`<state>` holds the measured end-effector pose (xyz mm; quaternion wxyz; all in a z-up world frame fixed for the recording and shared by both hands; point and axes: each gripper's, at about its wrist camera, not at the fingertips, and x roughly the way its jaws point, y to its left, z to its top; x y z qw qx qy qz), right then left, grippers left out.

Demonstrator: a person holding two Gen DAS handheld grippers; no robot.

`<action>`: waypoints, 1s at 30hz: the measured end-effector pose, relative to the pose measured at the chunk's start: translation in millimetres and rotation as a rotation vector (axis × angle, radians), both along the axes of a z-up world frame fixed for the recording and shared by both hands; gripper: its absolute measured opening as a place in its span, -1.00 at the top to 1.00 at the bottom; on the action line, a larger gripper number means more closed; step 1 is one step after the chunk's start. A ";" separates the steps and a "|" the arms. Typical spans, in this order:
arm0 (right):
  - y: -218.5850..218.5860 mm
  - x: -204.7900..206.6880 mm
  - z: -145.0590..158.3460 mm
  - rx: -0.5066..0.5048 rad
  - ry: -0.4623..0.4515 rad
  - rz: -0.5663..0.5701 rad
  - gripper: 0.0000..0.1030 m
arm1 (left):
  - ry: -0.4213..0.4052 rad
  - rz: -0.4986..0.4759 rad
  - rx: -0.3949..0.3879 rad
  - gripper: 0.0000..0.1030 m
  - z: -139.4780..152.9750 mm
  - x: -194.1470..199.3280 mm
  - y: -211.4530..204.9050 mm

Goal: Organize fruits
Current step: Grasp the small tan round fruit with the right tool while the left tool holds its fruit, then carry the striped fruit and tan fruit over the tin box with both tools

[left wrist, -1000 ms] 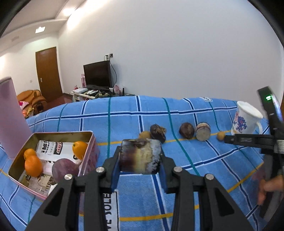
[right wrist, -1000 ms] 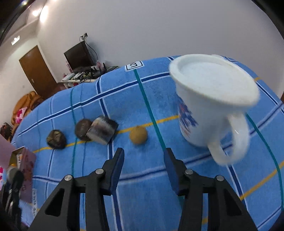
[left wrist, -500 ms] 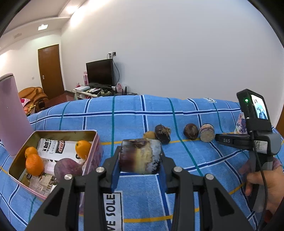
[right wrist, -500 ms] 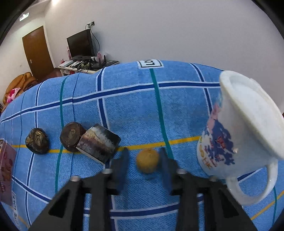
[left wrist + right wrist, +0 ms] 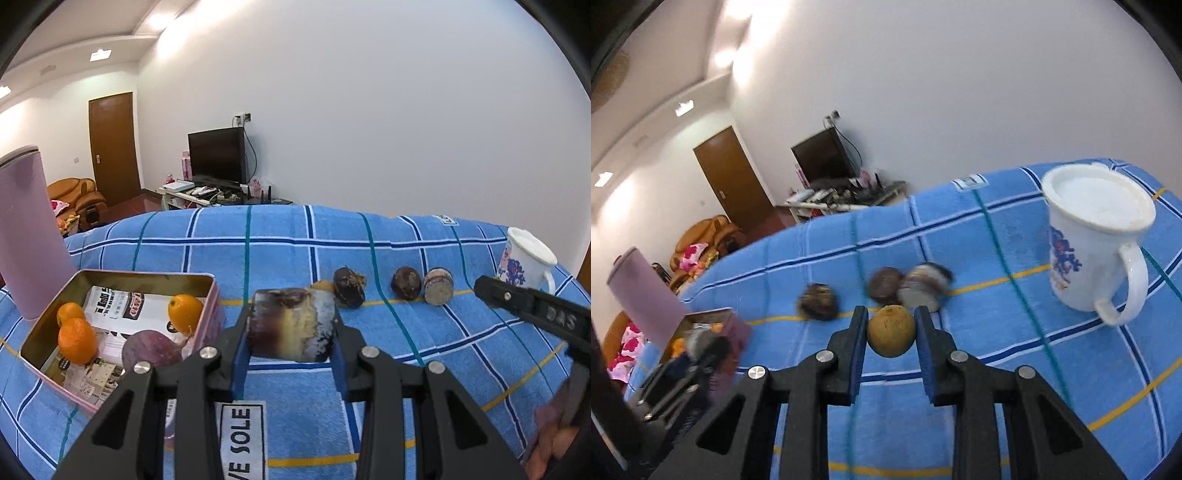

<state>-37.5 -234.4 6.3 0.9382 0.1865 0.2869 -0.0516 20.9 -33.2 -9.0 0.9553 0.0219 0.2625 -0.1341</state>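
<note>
Right tool [image 5: 891, 332] has come off the bed with the small tan round fruit [image 5: 891, 331] pinched between its blue pads; half a second back that fruit sat on the yellow stripe of the blue checked bedspread [image 5: 997, 236] with the fingers only straddling it. So the pick looks done, and the next leg is likely the carry toward the pink tin [image 5: 218, 314] at the bed's left edge. Left tool [image 5: 291, 328] stays clamped on the dark mottled block-shaped piece [image 5: 291, 323], held just beside the tin's right wall, not yet over it. Tin holds three oranges and a purple fruit. Right view is motion-blurred: the three dark pieces behind the fruit smear together and the tin is barely readable. White mug [image 5: 1097, 251] stands near the right edge. Whether the tan fruit is fully clear of the cloth, cannot tell.
</note>
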 end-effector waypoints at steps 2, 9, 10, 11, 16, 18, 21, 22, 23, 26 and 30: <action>13.3 -1.8 2.8 -0.033 -0.011 -0.005 0.47 | -0.012 0.015 0.003 0.25 2.1 -0.8 3.6; 53.1 0.2 1.0 -0.136 -0.038 -0.036 0.47 | -0.024 0.027 0.027 0.25 4.2 -5.8 14.2; 56.5 0.3 0.5 -0.141 -0.042 -0.039 0.47 | -0.021 0.024 0.030 0.25 3.9 -6.9 16.9; 60.4 -0.9 -0.3 -0.150 -0.049 -0.040 0.47 | -0.020 0.025 0.034 0.25 3.8 -7.7 19.2; 69.5 -9.8 -5.4 -0.180 -0.069 -0.043 0.47 | -0.029 0.044 0.069 0.25 1.0 -9.5 34.1; 71.8 -12.2 -7.4 -0.178 -0.064 -0.043 0.47 | -0.032 0.046 0.073 0.25 1.4 -9.4 39.5; 78.0 -8.4 -9.6 -0.197 -0.052 -0.034 0.47 | -0.043 0.034 0.091 0.25 4.4 -7.6 46.3; 80.5 -7.6 -9.5 -0.206 -0.052 -0.030 0.47 | -0.050 0.033 0.098 0.25 5.3 -6.5 48.0; 83.1 -7.4 -8.9 -0.214 -0.054 -0.029 0.47 | -0.061 0.031 0.110 0.25 6.6 -4.6 50.4; 90.9 -7.1 -5.9 -0.228 -0.062 -0.024 0.47 | -0.076 0.027 0.127 0.25 8.7 1.1 55.4; 105.0 -4.1 -3.5 -0.237 -0.065 -0.011 0.47 | -0.089 0.024 0.110 0.25 8.0 5.1 64.9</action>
